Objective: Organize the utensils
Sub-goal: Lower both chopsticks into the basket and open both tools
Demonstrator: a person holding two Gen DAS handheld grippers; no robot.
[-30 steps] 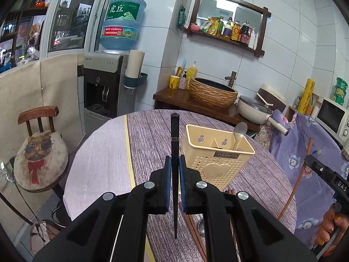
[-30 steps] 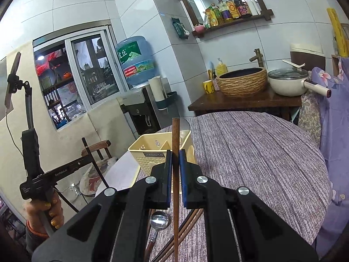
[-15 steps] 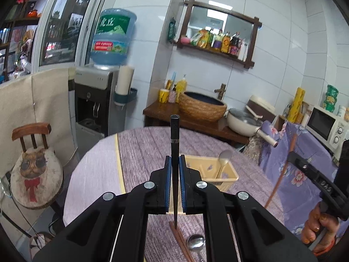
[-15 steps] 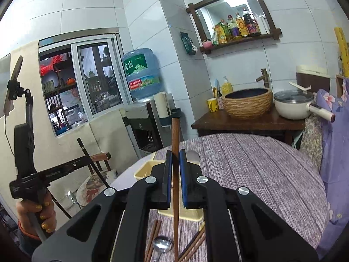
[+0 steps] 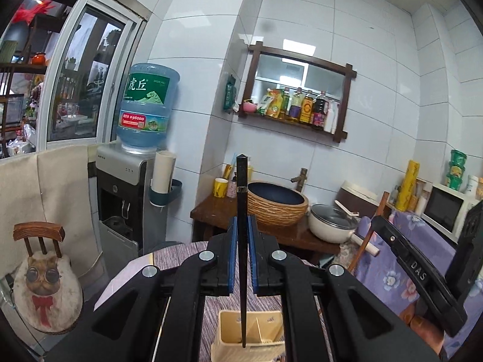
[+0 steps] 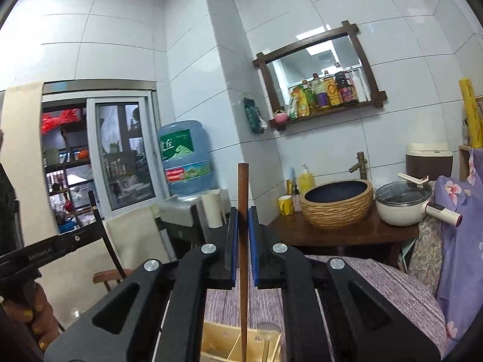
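The left gripper (image 5: 241, 259) is matt black plastic with blue rubbery pads and bright metal screw heads; it holds a glossy black chopstick (image 5: 241, 211). The right gripper (image 6: 241, 253), of the same make, holds a chopstick of matt brown wood (image 6: 243, 211). The utensil holder (image 5: 250, 341) below is smooth cream plastic. The worktop (image 6: 377, 280) wears a woven purple-grey cloth with a streaked look. Behind, the wall tiles (image 5: 302, 24) are glossy white, the basin (image 6: 336, 208) is ribbed like wickerwork, and the pot (image 6: 401, 208) is smooth cream enamel under a glass lid.
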